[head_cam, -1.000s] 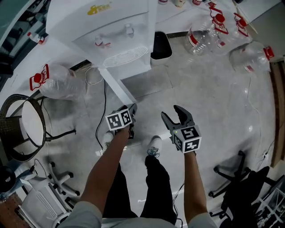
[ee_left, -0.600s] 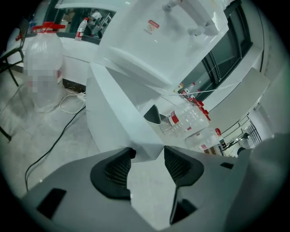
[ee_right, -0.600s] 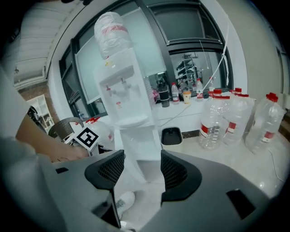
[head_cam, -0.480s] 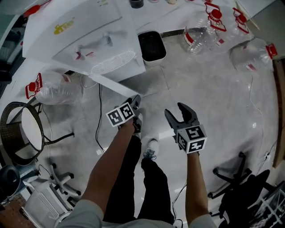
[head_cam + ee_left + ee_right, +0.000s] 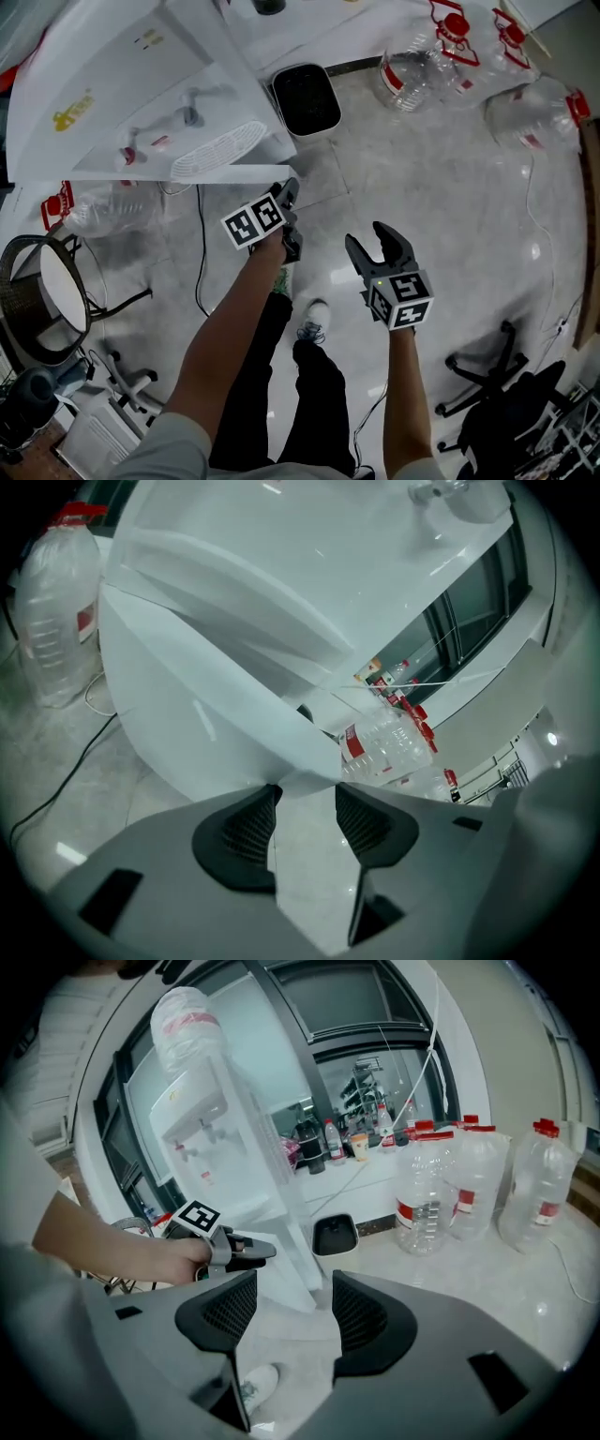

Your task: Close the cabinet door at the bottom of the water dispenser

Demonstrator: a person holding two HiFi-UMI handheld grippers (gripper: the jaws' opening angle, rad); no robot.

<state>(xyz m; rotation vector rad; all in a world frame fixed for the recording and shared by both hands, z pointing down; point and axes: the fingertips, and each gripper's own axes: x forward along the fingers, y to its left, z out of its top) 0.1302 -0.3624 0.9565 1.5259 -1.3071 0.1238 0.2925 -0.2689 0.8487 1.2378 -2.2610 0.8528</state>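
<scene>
The white water dispenser (image 5: 141, 84) stands at the upper left of the head view. Its lower cabinet door (image 5: 234, 174) sticks out as a thin white panel. My left gripper (image 5: 290, 217) is at the door's free edge. In the left gripper view the door (image 5: 216, 696) fills the frame, and its corner reaches between the tips of the left gripper (image 5: 302, 803). Those jaws are closing, with the pads clear of the panel. My right gripper (image 5: 375, 246) hangs open over the floor with nothing in it. Its own view shows the left gripper (image 5: 248, 1249) against the door (image 5: 291, 1241).
A black bin (image 5: 305, 98) sits right of the dispenser. Large empty water bottles (image 5: 422, 70) lie at the back right, another bottle (image 5: 103, 211) at the left. A cable (image 5: 199, 253) runs over the floor. A round basket (image 5: 47, 281) and a chair base (image 5: 506, 412) flank the person's shoe (image 5: 311, 319).
The left gripper has moved toward the dispenser, up to the door's free edge, and the door has swung round from its earlier slant. The right gripper drifted the same way, still open.
</scene>
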